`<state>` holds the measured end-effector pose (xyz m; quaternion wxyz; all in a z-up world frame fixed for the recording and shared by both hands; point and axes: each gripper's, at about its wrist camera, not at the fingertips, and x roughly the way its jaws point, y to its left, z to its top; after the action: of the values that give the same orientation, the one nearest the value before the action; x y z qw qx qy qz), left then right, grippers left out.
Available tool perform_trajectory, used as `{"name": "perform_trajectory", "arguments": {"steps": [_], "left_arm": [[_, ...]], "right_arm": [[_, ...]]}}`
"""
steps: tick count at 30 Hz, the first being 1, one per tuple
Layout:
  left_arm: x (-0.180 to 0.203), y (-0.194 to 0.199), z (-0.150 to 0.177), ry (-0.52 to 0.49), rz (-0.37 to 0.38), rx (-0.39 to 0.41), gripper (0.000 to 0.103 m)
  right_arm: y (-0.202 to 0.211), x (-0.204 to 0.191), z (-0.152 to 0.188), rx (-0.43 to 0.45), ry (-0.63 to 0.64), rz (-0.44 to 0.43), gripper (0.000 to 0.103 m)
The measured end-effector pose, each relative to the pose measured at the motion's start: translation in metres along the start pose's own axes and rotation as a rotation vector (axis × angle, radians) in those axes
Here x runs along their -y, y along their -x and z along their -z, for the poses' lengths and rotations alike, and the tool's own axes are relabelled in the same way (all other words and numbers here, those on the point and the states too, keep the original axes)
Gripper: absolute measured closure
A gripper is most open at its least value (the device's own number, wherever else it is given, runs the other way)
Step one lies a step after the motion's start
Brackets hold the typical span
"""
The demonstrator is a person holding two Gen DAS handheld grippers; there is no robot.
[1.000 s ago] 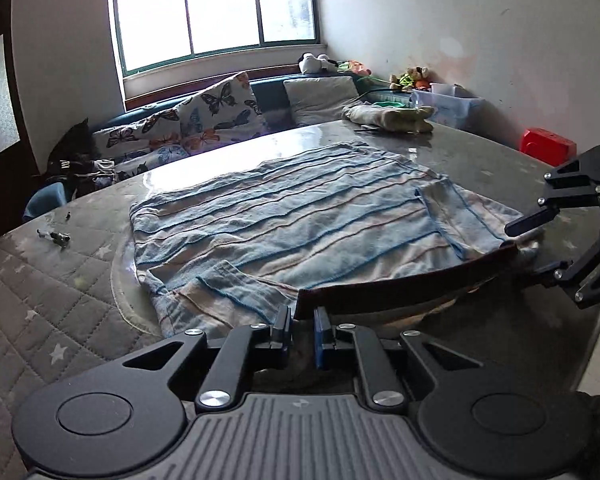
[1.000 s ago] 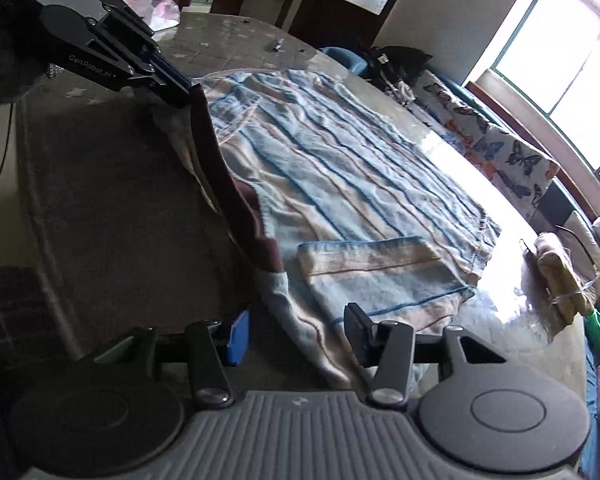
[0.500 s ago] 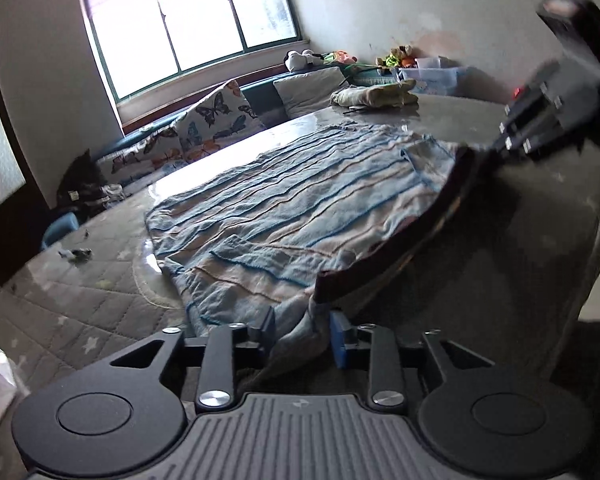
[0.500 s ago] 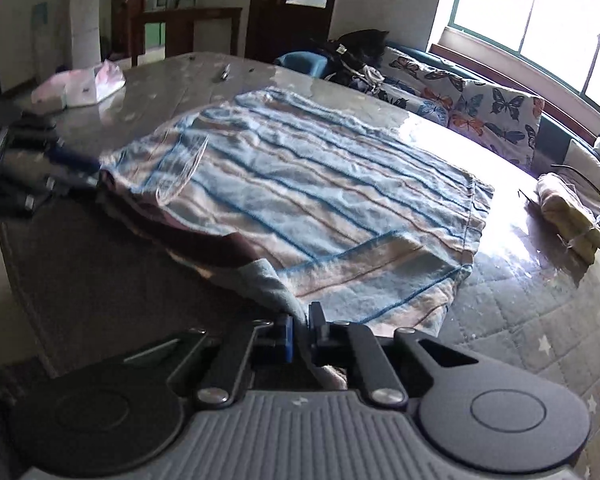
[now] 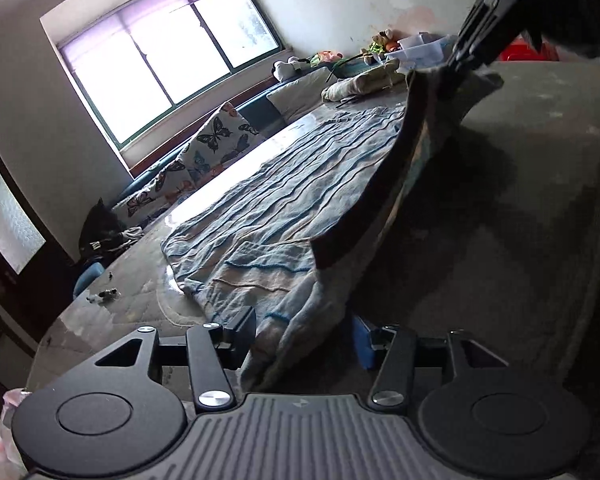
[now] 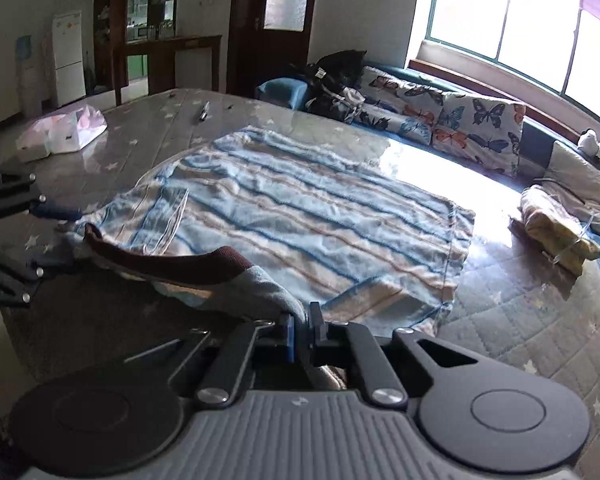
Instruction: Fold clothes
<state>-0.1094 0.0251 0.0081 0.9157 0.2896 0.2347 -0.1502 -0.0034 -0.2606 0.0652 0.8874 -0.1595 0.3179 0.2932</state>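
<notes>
Fabric sits pinched in our right gripper [image 6: 302,330], whose jaws have snapped shut on the near shoulder of the striped shirt [image 6: 308,216] and now carry that corner above the table [image 6: 520,320]. Our left gripper [image 5: 304,334] has just been opening; its jaws stand apart with the other shoulder draped loosely between them, pads not pressing. The dark collar band [image 6: 172,266] hangs slack between the two grippers, the body flat on the table. We judge the left needs a fresh hold before any fold.
</notes>
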Motion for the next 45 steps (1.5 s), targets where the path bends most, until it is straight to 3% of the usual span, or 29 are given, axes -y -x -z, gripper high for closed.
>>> {"name": "perform_trajectory", "arguments": {"steps": [1,4,6,9,20,27,36,45], "left_arm": [[-0.001,-0.002,0.0,0.003,0.002,-0.001,0.051],[-0.005,-0.005,0.001,0.003,0.018,0.006,0.071],[-0.005,-0.005,0.001,0.003,0.024,0.008,0.09],[-0.008,0.001,0.0,0.033,0.031,0.02,0.095],[-0.02,0.07,-0.003,0.216,0.115,0.042,0.097],[-0.033,0.09,-0.014,0.291,0.088,0.084,0.097],[-0.087,0.037,-0.062,0.35,0.031,0.117,0.097],[-0.145,-0.067,-0.102,0.352,-0.001,0.017,0.097]], "right_arm": [[0.0,0.0,-0.001,0.002,-0.004,0.003,0.098],[0.0,-0.001,0.0,0.007,-0.001,0.01,0.099],[0.001,-0.002,0.003,0.009,0.0,0.011,0.099],[0.003,-0.002,0.008,0.02,-0.015,0.01,0.1],[0.058,-0.004,0.027,0.059,-0.032,-0.055,0.1],[0.086,-0.013,0.026,0.075,-0.008,-0.084,0.1],[0.054,0.021,-0.034,0.098,-0.001,-0.043,0.1],[-0.03,0.062,-0.105,0.046,0.004,-0.01,0.1]]}}
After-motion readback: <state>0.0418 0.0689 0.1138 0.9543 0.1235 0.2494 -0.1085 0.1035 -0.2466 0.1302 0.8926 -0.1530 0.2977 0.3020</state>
